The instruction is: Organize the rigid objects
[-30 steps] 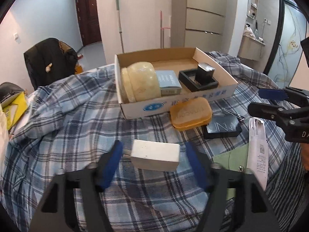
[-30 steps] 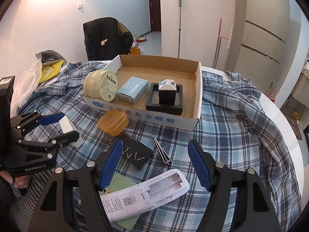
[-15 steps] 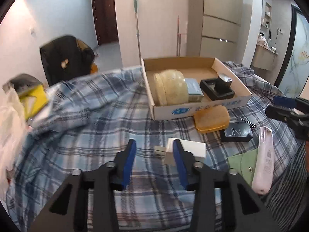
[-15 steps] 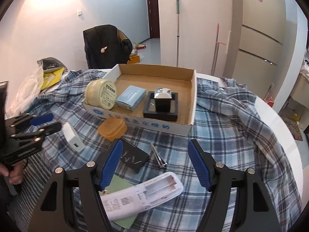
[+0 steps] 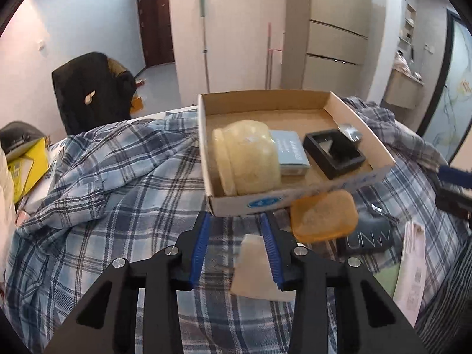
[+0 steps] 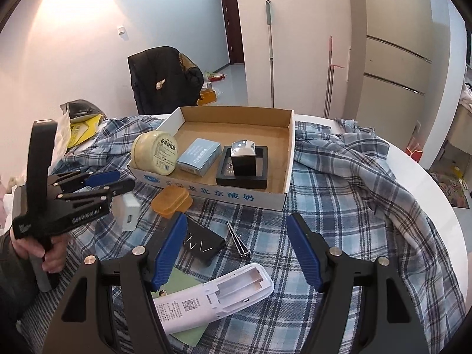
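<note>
left hand-held gripper has its jaws drawn in narrow, and i see the white charger block tilted and blurred between them. it lies against the right blue pad and partly behind that finger, while a strip of cloth shows between it and the left pad. i cannot tell whether it is truly clamped. from the right wrist view the same block stands on end at the tips of that gripper, just left of the orange case, with a person's hand on the grip.

right hand-held gripper stands wide with nothing between its pads. it hovers over the near part of the plaid cloth that covers the white tabletop. below it lie a black case, tweezers, and a white device with an open compartment resting on a green card.

on the far side sits the cardboard box, its near wall touching the orange case. inside, from left to right, i see a cream jar on its side, a small light-blue box, and a black tray carrying a silver-topped block. the right part of the box floor is bare cardboard.
</note>
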